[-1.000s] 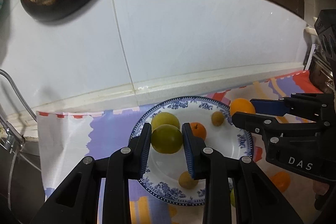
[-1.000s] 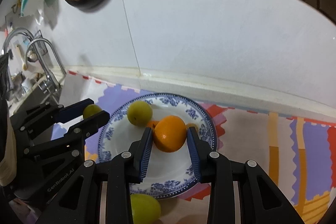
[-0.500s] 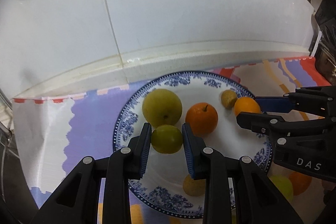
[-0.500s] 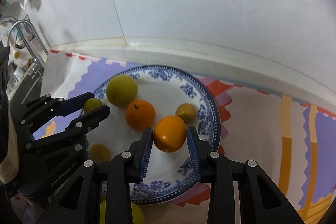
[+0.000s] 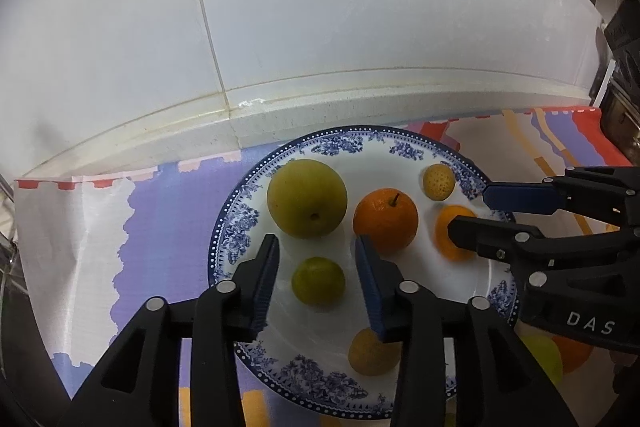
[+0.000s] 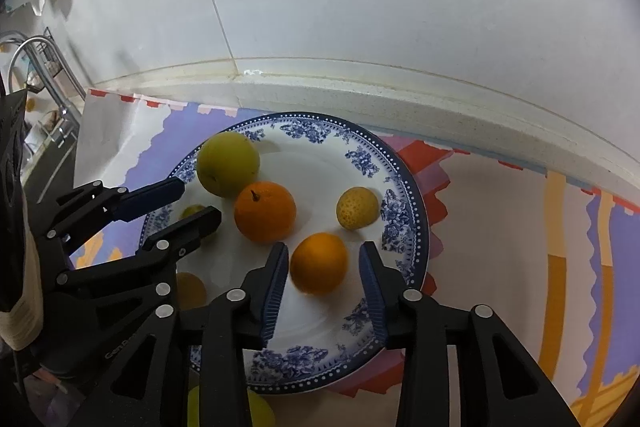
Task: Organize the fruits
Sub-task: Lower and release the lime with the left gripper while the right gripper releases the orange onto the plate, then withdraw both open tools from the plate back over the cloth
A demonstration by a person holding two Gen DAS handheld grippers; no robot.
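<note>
Left tongs [image 5: 316,259]: black angular frame with ribbed blue pads, pitched steeply down over the plate [image 5: 404,151]; jaws have just been opening and now stand apart, a small green fruit [image 5: 318,285] resting on the plate between them, clear of both pads. Right tongs [image 6: 323,269]: same build, same steep downward pitch, entering beside the left pair; jaws have likewise just been opening, with a small orange fruit [image 6: 319,263] lying on the plate between them; a gap shows on the right side, while contact with the left pad cannot be settled. Plate: round, glossy white ceramic, blue floral border with a dotted rim, set on the counter [image 5: 328,115] near the wall. Other contents of the plate: one large yellow-green round fruit [image 5: 306,198], matt skin, dimple visible; one orange with a short stem [image 5: 385,220], pebbled rind, just beside it; one small pale yellow speckled fruit [image 5: 439,181] near the far rim; a second of the kind [image 5: 370,353] near the front rim, partly behind the left tongs. Under the plate: a creased cloth [image 5: 100,227] printed in purple, red, orange and cream. Off the plate, on the cloth at the front: a green fruit [image 6: 260,411], partly hidden. Behind: speckled pale counter edge and smooth white wall tiles [image 5: 360,7] with one vertical seam.
</note>
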